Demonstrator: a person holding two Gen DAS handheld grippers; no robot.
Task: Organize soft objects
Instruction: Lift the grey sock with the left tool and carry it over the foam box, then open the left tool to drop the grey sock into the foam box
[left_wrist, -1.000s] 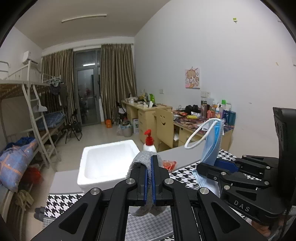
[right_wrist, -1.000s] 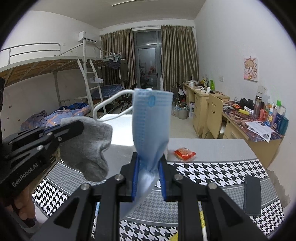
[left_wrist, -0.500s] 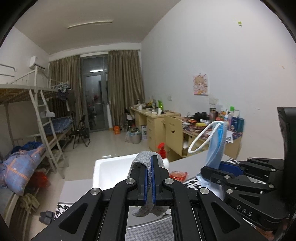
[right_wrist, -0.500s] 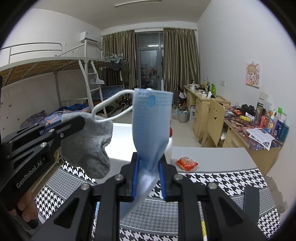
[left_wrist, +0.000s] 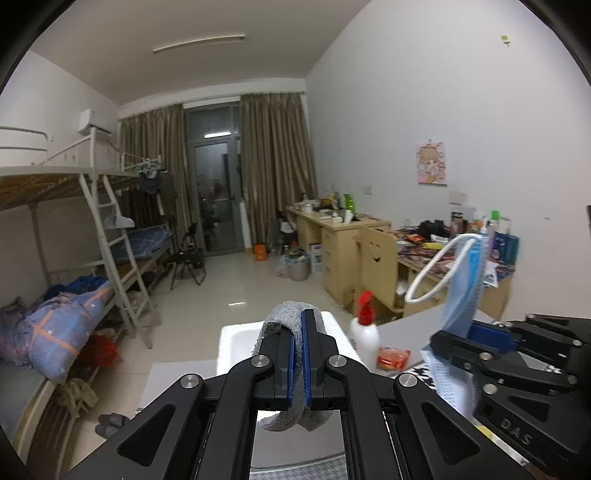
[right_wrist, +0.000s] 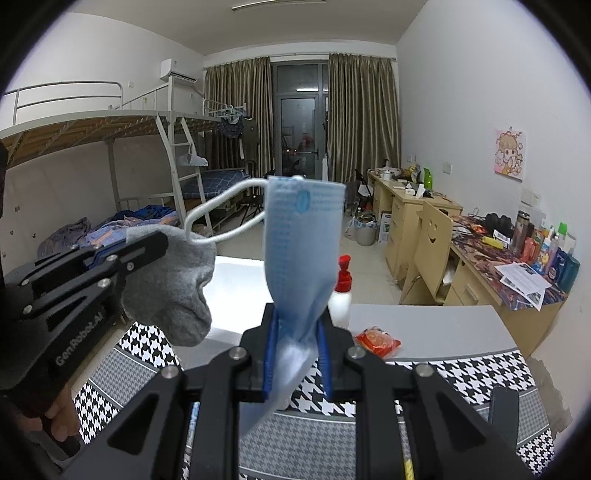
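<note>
My left gripper (left_wrist: 302, 325) is shut on a grey sock (left_wrist: 286, 313) that drapes over its fingertips and hangs below them. In the right wrist view the same grey sock (right_wrist: 177, 284) bulges from the left gripper (right_wrist: 155, 240) at the left. My right gripper (right_wrist: 297, 325) is shut on a blue face mask (right_wrist: 301, 240), which stands upright with its white ear loop (right_wrist: 218, 218) curving left. The blue face mask (left_wrist: 461, 284) also shows in the left wrist view, held by the right gripper (left_wrist: 476, 334). A white foam box (left_wrist: 236, 343) lies ahead, beyond both grippers, partly hidden.
A white bottle with a red pump (right_wrist: 341, 288) and a red snack packet (right_wrist: 376, 338) sit on the grey table (right_wrist: 424, 328) beside the houndstooth cloth (right_wrist: 461, 376). A bunk bed (left_wrist: 74, 258) stands left, desks and a wooden chair (right_wrist: 428, 251) right.
Both grippers have risen and moved forward with the sock and the mask still held. The foam box now sits lower in both views, mostly behind the fingers.
</note>
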